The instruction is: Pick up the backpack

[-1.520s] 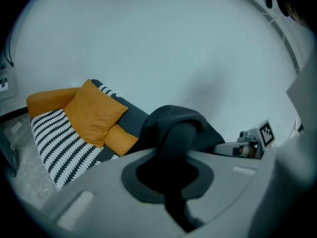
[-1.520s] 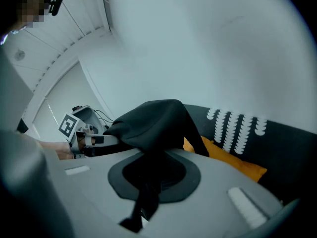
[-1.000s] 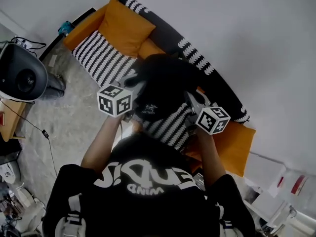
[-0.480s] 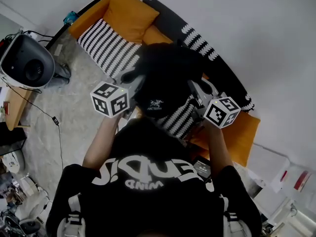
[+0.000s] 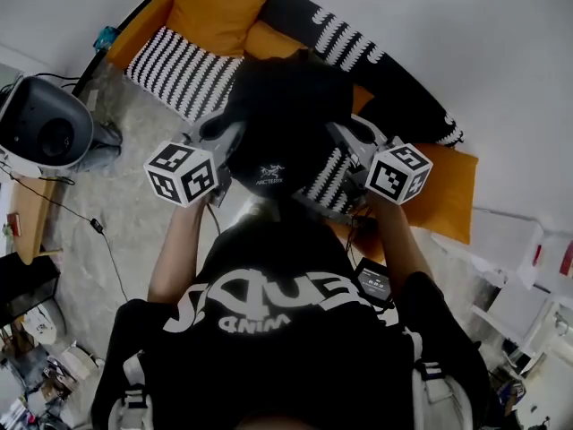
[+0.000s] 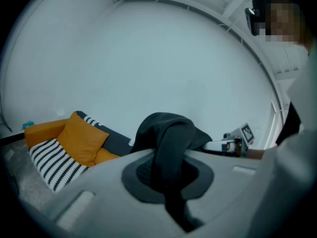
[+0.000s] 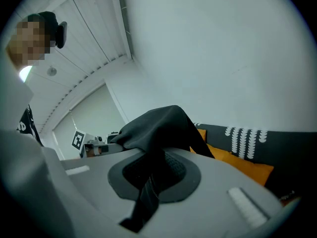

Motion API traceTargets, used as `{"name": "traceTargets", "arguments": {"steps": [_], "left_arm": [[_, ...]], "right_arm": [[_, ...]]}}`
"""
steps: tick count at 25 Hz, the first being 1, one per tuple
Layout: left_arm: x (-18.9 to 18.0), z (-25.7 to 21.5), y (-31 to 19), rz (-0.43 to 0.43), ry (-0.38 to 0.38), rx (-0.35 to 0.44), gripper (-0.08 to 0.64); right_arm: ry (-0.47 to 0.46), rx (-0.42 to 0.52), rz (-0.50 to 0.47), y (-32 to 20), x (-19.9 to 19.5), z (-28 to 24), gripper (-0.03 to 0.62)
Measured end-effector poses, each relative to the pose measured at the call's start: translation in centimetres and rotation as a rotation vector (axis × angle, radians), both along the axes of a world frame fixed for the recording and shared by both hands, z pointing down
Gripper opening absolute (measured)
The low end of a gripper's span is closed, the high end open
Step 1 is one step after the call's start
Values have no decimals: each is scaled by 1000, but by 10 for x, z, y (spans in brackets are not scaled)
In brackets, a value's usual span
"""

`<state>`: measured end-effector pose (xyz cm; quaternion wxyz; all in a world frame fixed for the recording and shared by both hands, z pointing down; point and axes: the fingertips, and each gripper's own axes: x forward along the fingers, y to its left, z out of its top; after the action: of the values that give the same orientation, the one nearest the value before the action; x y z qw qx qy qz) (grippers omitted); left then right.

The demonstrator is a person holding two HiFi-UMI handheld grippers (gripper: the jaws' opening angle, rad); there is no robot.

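The black backpack (image 5: pixel 286 119) hangs in the air in front of the person, above the edge of the sofa (image 5: pixel 269 12). My left gripper (image 5: pixel 226 140) is shut on the bag's left side, with a fold of black fabric (image 6: pixel 168 133) pinched in its jaws. On the right side, my right gripper (image 5: pixel 347 138) is shut on another fold of fabric (image 7: pixel 158 128), where a zipper strip hangs down. Each gripper view shows the other gripper beyond the bag. The backpack's lower part is hidden behind the person's chest.
The sofa has orange cushions (image 5: pixel 210 12) and a black-and-white striped throw (image 5: pixel 183 74), and stands against a white wall. A round black-and-white appliance (image 5: pixel 45 128) stands on the floor at the left, with a cable (image 5: pixel 98 240) trailing from it. Cluttered shelves are at the lower right.
Both grippers, shut on the backpack, have risen and drawn back from the sofa together. The bag now hangs farther from the cushions.
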<state>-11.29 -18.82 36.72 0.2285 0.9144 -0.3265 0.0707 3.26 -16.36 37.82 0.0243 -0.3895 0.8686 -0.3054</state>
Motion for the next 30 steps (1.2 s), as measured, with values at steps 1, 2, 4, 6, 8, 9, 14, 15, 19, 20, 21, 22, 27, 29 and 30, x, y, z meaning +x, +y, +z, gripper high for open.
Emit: {"name": "traceTargets", "arguments": {"steps": [1, 2, 4, 6, 8, 9, 14, 15, 19, 20, 21, 22, 27, 29, 30], "left_arm": [[-5, 2, 6, 8, -1, -3, 14], [-11, 3, 13, 14, -1, -7, 14], [-23, 4, 27, 25, -1, -9, 14], [-30, 5, 41, 37, -7, -4, 14], [-30, 5, 53, 45, -18, 10, 14], [-30, 5, 58, 47, -24, 18, 14], [-31, 5, 81, 33, -44, 51, 14], [-31, 5, 85, 24, -46, 65, 14], [-25, 1, 99, 1, -38, 102, 14], [-23, 1, 101, -4, -36, 104, 14], [-22, 1, 101, -10, -34, 103, 14], [-21, 2, 101, -17, -34, 102, 14], [-16, 12, 104, -41, -28, 92, 14], [-14, 17, 106, -44, -27, 86, 14], [-12, 19, 106, -46, -27, 84, 14]], "right_arm": [[2, -10, 8, 7, -6, 2, 12], [3, -20, 14, 13, -12, 3, 12], [2, -35, 25, 27, -24, 4, 12], [2, -46, 45, 43, -31, 5, 14], [7, -47, 73, 58, -33, 6, 12], [13, -43, 86, 64, -32, 6, 12], [120, 26, 86, 90, -35, 0, 12], [149, 44, 80, 94, -35, -2, 12], [228, 96, 70, 109, -30, -4, 12], [237, 107, 68, 111, -28, -4, 12], [244, 115, 65, 111, -27, -4, 12], [251, 122, 62, 112, -27, -3, 12], [266, 126, 42, 118, -22, 8, 12], [274, 119, 39, 119, -19, 13, 12], [274, 114, 40, 119, -18, 16, 12]]}}
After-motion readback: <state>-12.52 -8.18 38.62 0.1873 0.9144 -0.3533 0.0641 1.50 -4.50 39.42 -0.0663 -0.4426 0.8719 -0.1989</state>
